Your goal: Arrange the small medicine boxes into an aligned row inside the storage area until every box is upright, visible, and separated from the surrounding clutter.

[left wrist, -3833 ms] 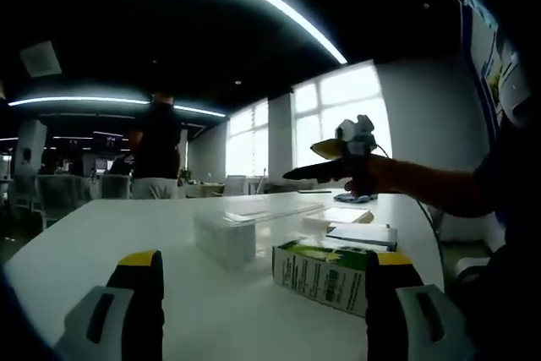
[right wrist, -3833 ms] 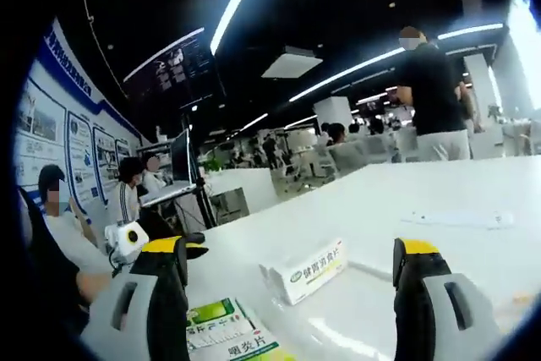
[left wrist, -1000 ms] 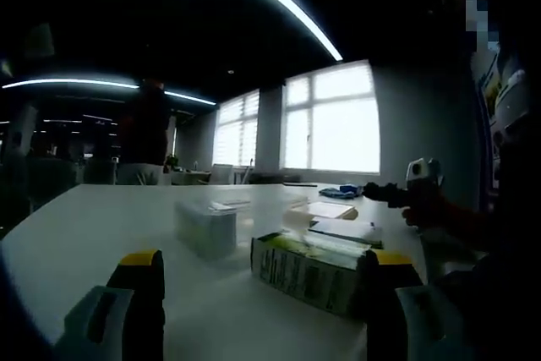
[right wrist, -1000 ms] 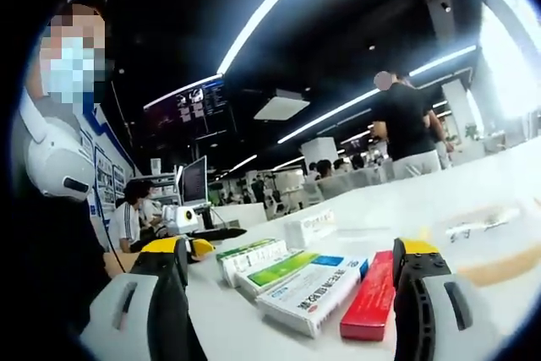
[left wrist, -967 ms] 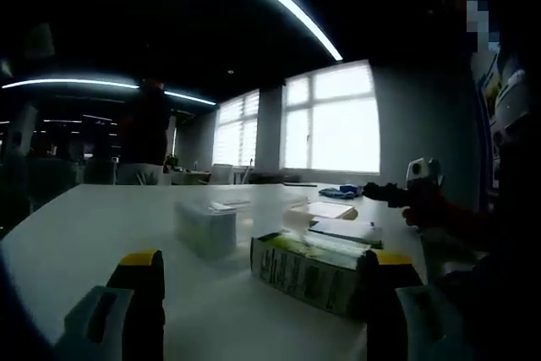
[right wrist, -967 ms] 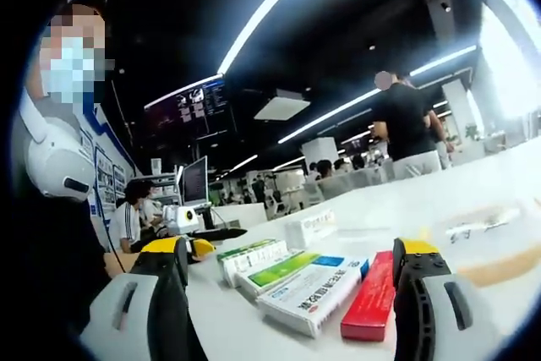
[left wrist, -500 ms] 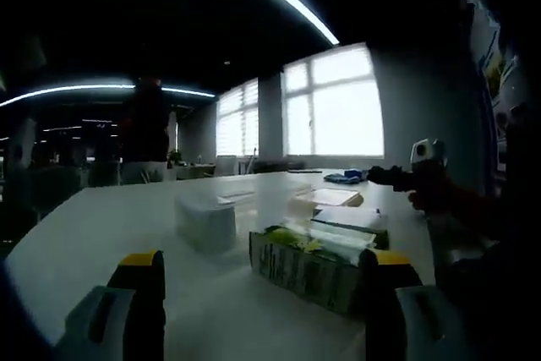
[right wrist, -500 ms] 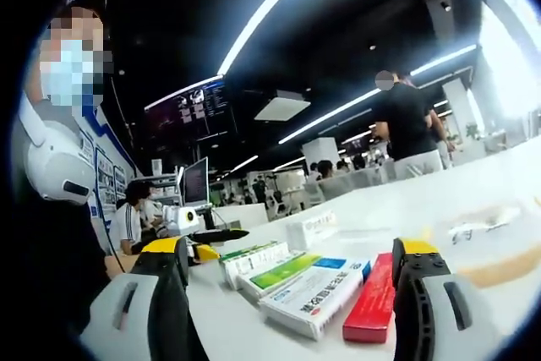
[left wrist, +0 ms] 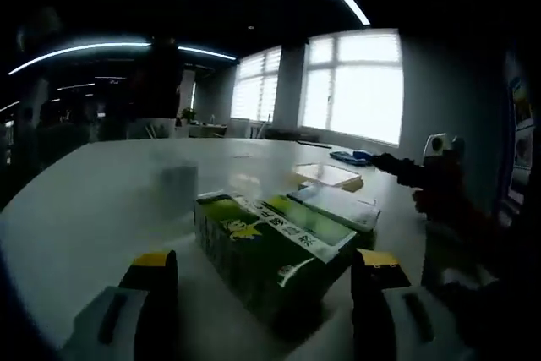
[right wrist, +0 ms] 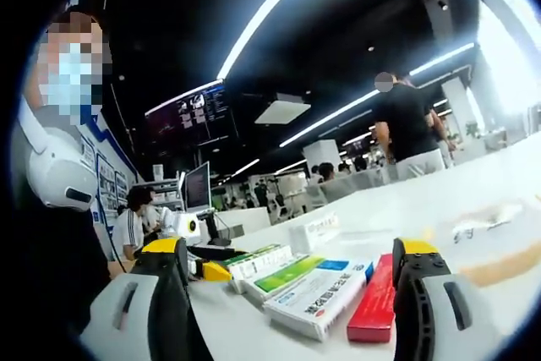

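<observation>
Medicine boxes lie flat on the white table (left wrist: 76, 200) between our two spread grippers.

In the left gripper view we see a green box (left wrist: 270, 251) lying between the left gripper (left wrist: 264, 293)'s parted jaws, with a flat box (left wrist: 334, 205) just behind it. In the right gripper view, a white-and-blue box (right wrist: 319, 296), a red box (right wrist: 372, 300) and a green-topped box (right wrist: 258, 261) lie side by side ahead of the right gripper (right wrist: 292, 293), its jaws apart and clamping nothing. A person (right wrist: 414, 128) stands beyond the table.
</observation>
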The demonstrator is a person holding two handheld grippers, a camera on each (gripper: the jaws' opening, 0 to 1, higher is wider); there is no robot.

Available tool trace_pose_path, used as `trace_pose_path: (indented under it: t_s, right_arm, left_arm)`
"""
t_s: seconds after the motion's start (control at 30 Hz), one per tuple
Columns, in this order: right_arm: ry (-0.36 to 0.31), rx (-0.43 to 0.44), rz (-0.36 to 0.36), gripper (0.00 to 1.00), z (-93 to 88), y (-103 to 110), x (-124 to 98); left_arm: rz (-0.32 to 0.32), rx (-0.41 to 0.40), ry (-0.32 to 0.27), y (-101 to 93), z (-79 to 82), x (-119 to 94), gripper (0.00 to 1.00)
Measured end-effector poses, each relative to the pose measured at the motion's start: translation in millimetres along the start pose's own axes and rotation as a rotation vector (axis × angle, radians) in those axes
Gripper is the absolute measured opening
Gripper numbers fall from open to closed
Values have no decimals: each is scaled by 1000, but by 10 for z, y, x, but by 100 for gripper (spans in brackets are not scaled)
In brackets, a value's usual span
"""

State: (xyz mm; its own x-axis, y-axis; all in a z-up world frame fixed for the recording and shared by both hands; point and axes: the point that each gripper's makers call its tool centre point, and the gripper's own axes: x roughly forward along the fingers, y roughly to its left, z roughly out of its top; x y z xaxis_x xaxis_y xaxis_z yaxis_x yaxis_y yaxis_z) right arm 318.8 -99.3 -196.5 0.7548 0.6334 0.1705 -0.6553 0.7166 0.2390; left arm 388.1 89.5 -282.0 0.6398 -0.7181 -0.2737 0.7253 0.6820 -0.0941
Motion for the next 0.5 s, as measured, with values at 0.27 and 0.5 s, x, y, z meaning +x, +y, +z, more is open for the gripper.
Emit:
trace_pose_path:
  t_s: [0.27, 0.5]
  right_arm:
    - [2, -1, -1, 99, 6, -4, 5]
    - [11, -1, 1, 99, -11, 4, 26]
  left_arm:
    - [-19, 0, 24, -79, -27, 30, 66]
    - [-20, 3, 26, -30, -22, -19, 61]
